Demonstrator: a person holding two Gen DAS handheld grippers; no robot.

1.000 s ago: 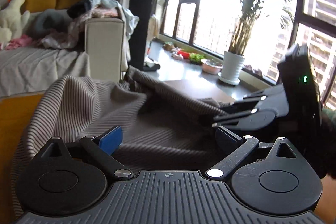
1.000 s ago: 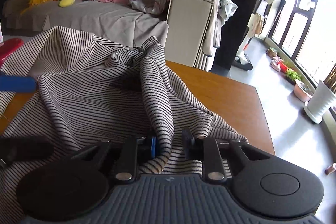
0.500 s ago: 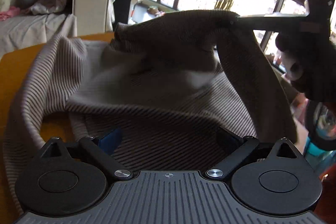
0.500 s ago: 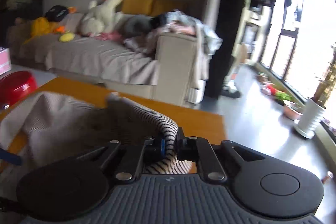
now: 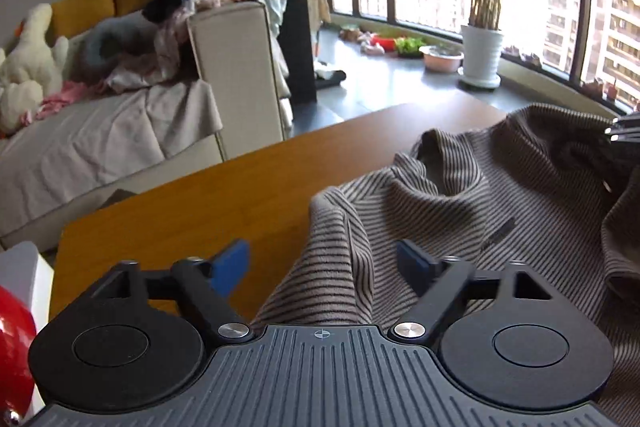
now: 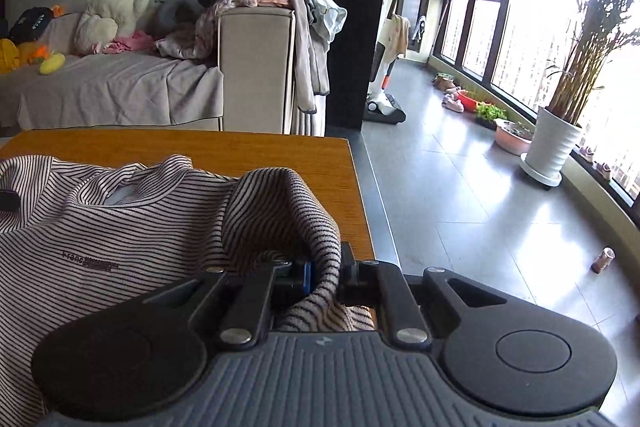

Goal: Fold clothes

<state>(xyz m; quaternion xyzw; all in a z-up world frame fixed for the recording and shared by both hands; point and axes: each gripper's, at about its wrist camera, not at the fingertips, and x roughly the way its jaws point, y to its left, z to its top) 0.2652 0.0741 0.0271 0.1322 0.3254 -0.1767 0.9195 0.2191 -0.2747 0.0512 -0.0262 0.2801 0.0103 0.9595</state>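
Note:
A striped shirt (image 5: 500, 203) with thin dark lines lies rumpled on the wooden table (image 5: 208, 199). In the left wrist view my left gripper (image 5: 324, 259) is open, its blue pads wide apart, and a raised ridge of the shirt runs between them without being pinched. In the right wrist view the striped shirt (image 6: 120, 235) lies front up with a small printed logo and its neckline toward the far edge. My right gripper (image 6: 325, 273) is shut on a fold of the shirt near the table's right edge. The right gripper's fingers (image 5: 624, 131) show at the left wrist view's right border.
The wooden table (image 6: 248, 151) ends close to the right gripper, with grey floor beyond. A sofa (image 6: 120, 87) piled with clothes and soft toys stands behind the table. A white potted plant (image 6: 552, 143) stands by the windows. A red object (image 5: 12, 347) sits at the near left.
The right gripper has come down from its lifted position with the shirt fold, and the shirt now lies flatter on the table. The left gripper has shifted toward the shirt's left side and stays open.

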